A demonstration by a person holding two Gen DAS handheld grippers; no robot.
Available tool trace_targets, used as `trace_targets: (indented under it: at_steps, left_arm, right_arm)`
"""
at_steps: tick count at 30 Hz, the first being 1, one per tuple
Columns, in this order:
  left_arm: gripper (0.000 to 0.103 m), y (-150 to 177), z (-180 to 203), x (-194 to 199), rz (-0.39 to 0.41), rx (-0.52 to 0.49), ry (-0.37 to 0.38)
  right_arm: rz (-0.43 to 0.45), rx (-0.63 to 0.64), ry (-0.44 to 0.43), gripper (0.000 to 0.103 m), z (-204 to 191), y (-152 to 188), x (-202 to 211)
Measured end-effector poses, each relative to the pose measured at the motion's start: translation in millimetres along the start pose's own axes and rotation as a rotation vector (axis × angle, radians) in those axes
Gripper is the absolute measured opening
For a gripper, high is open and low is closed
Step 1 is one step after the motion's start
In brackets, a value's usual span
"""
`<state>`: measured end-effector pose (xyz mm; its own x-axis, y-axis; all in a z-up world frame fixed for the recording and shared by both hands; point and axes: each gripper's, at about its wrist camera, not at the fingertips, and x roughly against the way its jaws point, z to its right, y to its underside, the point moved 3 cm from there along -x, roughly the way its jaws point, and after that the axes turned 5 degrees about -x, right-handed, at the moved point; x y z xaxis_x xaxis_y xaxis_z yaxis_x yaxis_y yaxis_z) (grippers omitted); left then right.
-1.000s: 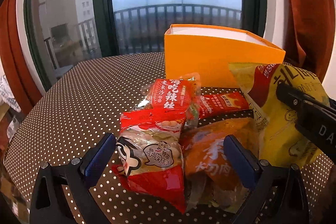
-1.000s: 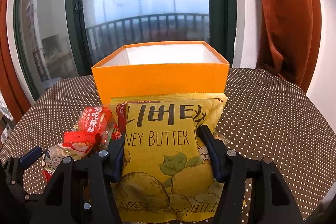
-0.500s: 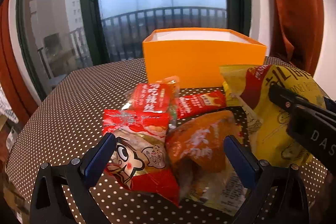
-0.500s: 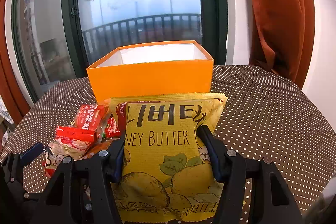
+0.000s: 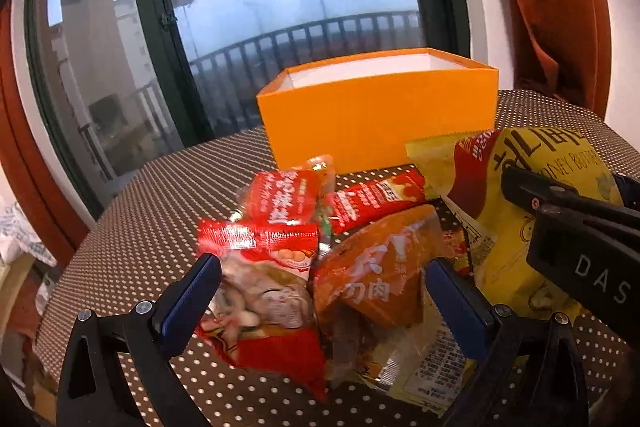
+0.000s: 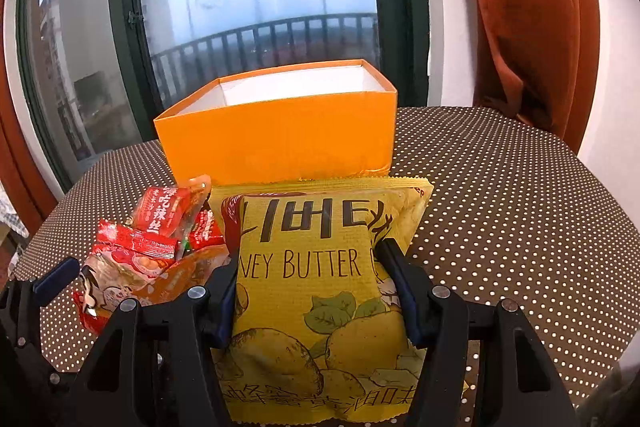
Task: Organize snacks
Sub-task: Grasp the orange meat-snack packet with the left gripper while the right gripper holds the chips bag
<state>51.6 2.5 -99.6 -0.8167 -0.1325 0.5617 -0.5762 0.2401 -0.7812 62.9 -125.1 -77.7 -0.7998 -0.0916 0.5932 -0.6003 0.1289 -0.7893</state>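
My right gripper [image 6: 308, 275] is shut on a yellow honey butter chip bag [image 6: 316, 267], held just in front of the open orange box [image 6: 280, 139]. That bag [image 5: 516, 227] and the right gripper's black finger show at the right of the left wrist view. My left gripper [image 5: 320, 287] stands open, its blue pads either side of two packets: a red peanut packet [image 5: 264, 287] and an orange meat snack packet [image 5: 376, 279]. Neither pad presses on them. Behind lie a red spicy strip packet [image 5: 284, 199] and a small red sachet [image 5: 372, 195]. The orange box [image 5: 380, 115] stands beyond.
A round table with a brown polka-dot cloth [image 6: 520, 211] holds everything. A large window with dark frames [image 6: 124, 27] and a rust-red curtain [image 6: 532, 19] lie behind the box. Bare cloth shows right of the box and left of the snack pile.
The left wrist view has rolled and shifted, so the box now sits further left and the snack pile lies more squarely between the open pads. The right gripper keeps the chip bag.
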Motion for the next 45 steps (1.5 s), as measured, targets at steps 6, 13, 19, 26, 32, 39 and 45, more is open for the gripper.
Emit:
trace_targets:
  at_steps: [6,13,19,26,32,39,45]
  left_arm:
    - [0.103,-9,4,7,0.018,-0.023,-0.006]
    - [0.103,-3,20,-9,-0.048,-0.029,0.017]
    - [0.103,9,15,-35,-0.136,0.015,0.037]
    - [0.084,11,8,-44,-0.127,0.082,0.106]
    - [0.065,8,5,-49,-0.128,0.119,0.142]
    - [0.062,6,8,-38,-0.107,0.123,0.177]
    - [0.062,0,6,-22,-0.070,0.131,0.166]
  right_arm:
    - [0.010,-0.008,-0.054,0.064,-2,-4,2]
    - [0.006,-0.020,-0.027,0.064,15,-5,1]
    - [-0.032,-0.039,-0.026,0.064,20,1,-11]
    - [-0.043,-0.022,-0.010,0.064,13,3,-18]
    - [-0.048,-0.002,-0.003,0.064,6,2,-19]
    - [-0.039,0.015,-0.001,0.064,0,1,-14]
    - [-0.018,0.026,-0.011,0.064,-4,-1,-5]
